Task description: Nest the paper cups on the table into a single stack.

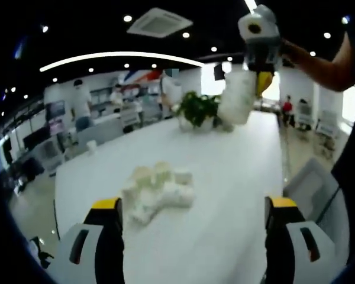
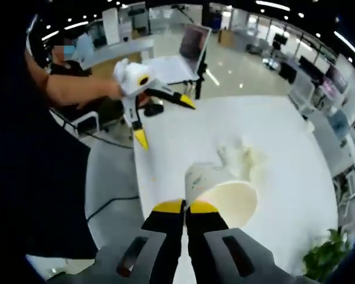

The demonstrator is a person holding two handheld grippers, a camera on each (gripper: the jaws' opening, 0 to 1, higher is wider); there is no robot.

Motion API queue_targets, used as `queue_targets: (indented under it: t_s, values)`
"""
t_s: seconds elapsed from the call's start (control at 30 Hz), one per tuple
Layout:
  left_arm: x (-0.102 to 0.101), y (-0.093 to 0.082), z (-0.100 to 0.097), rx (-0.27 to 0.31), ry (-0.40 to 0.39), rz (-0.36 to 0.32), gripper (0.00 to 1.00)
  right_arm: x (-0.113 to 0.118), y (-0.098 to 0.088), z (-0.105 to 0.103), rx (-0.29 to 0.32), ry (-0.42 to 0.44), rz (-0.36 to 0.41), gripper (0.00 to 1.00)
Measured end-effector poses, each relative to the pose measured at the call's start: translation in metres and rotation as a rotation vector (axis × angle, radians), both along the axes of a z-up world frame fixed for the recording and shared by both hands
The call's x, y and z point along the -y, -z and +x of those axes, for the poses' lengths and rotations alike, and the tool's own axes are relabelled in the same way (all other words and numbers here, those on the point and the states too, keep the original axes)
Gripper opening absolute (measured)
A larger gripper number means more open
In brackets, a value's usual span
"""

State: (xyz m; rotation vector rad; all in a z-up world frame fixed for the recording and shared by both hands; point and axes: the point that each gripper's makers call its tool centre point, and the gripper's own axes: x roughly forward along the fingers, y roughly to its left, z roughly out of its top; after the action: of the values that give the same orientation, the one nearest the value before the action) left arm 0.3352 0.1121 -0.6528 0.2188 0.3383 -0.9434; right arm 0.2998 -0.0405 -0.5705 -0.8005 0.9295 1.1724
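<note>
Right gripper (image 2: 186,207), lower centre, clamps the rim of a white paper cup (image 2: 225,198); left gripper (image 1: 192,204) gapes above clustered white paper cups (image 1: 157,189) at mid-frame. Thin rim may slip, dropping the cup.

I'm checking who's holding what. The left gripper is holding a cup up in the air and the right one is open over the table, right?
No, swapped. The right gripper is shut on the cup; the right gripper view shows it. The left gripper is open over the table.
</note>
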Motion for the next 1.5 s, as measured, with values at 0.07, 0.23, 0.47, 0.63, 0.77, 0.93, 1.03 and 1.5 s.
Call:
queue_targets:
  t_s: [0.07, 0.23, 0.47, 0.63, 0.77, 0.93, 1.03, 1.5]
  values:
    - [-0.001, 0.0, 0.001, -0.007, -0.013, -0.007, 0.99, 0.005, 0.011, 0.0, 0.011, -0.03, -0.1, 0.0]
    - [-0.007, -0.004, 0.005, 0.003, -0.057, -0.034, 0.99, 0.006, 0.031, -0.002, 0.014, -0.07, -0.238, 0.0]
    - [-0.017, 0.002, -0.001, -0.007, -0.089, -0.012, 0.99, -0.005, 0.044, 0.001, 0.02, -0.128, -0.31, 0.0]
    - [-0.021, 0.008, -0.006, -0.018, -0.092, -0.004, 0.99, -0.013, 0.046, 0.002, 0.02, -0.162, -0.343, 0.0]
    - [-0.025, 0.009, -0.007, -0.026, -0.104, -0.008, 0.99, -0.016, 0.048, 0.004, 0.023, -0.174, -0.367, 0.0]
    - [-0.029, 0.01, -0.009, -0.032, -0.121, -0.01, 0.99, -0.02, 0.049, 0.005, 0.025, -0.185, -0.372, 0.0]
    - [-0.031, 0.011, -0.008, -0.034, -0.127, -0.011, 0.99, -0.022, 0.051, 0.006, 0.022, -0.186, -0.372, 0.0]
    - [-0.031, 0.014, -0.009, -0.043, -0.144, -0.043, 0.99, -0.024, 0.077, 0.005, 0.015, -0.197, -0.384, 0.0]
